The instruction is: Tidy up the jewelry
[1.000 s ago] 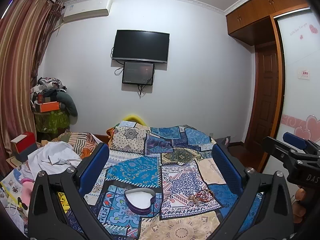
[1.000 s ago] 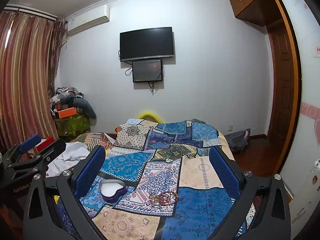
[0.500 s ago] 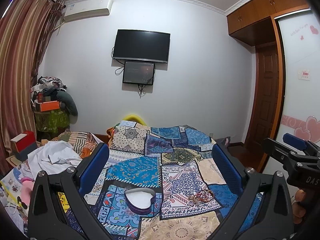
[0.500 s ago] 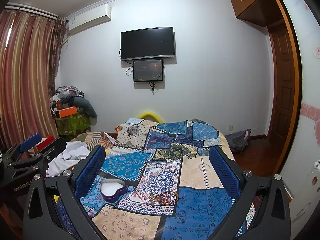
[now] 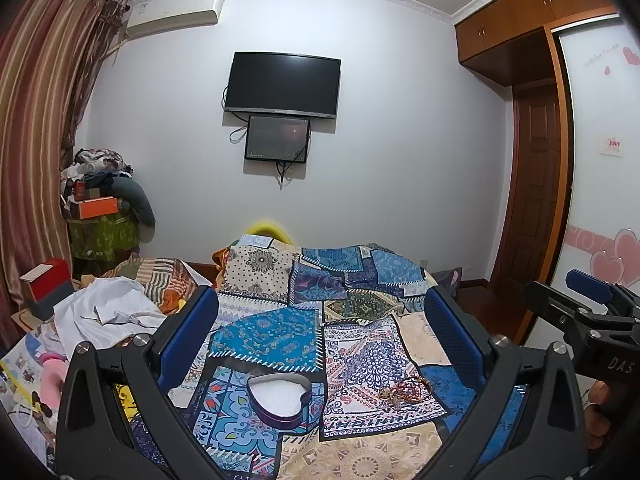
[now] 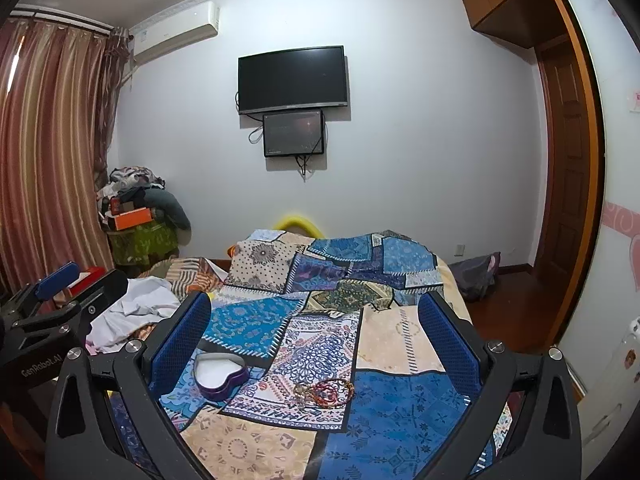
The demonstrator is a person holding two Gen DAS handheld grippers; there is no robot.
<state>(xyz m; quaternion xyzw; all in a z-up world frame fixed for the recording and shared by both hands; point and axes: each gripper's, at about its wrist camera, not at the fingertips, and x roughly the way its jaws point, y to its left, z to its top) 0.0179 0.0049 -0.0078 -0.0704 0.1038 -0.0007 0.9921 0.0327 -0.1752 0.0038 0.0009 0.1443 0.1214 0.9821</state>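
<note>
Left wrist view: left claw [image 5: 322,332] w/ both blue-padded fingers [image 5: 192,336] spread wide apart, nothing between them, held above the bed [image 5: 360,452]. Just below/ahead of it sits a purple heart-shaped box [image 5: 279,400], lid off, white lining showing, on the patchwork bedspread [image 5: 266,334]. To the box's right, near but not touching, a small heap of bracelets [image 5: 404,390] (red + gold beads, exact count hard to tell). At far right edge the right claw [image 5: 590,292] shows from the side, well apart from the box.

Right wrist view: right claw [image 6: 314,330] likewise wide open, empty, over the bed. Bracelets [image 6: 324,392] lie roughly centered between its 2 fingers, on a blue-white patterned patch; heart box [image 6: 220,376] sits to their left, close to the left finger in frame. Left claw [image 6: 56,280] visible at left edge.

Further out: rumpled white cloth [image 5: 108,312] on the bed's left side, a red box [image 5: 44,286], a pile of clothes w/ an orange box [image 5: 98,208] in the corner by striped curtains [image 5: 36,120]. On the back wall a TV [image 5: 284,82] w/ a smaller screen [image 5: 278,144] below it, AC unit [image 5: 174,10] upper left, wooden door [image 5: 532,184] and cabinets to the right.
</note>
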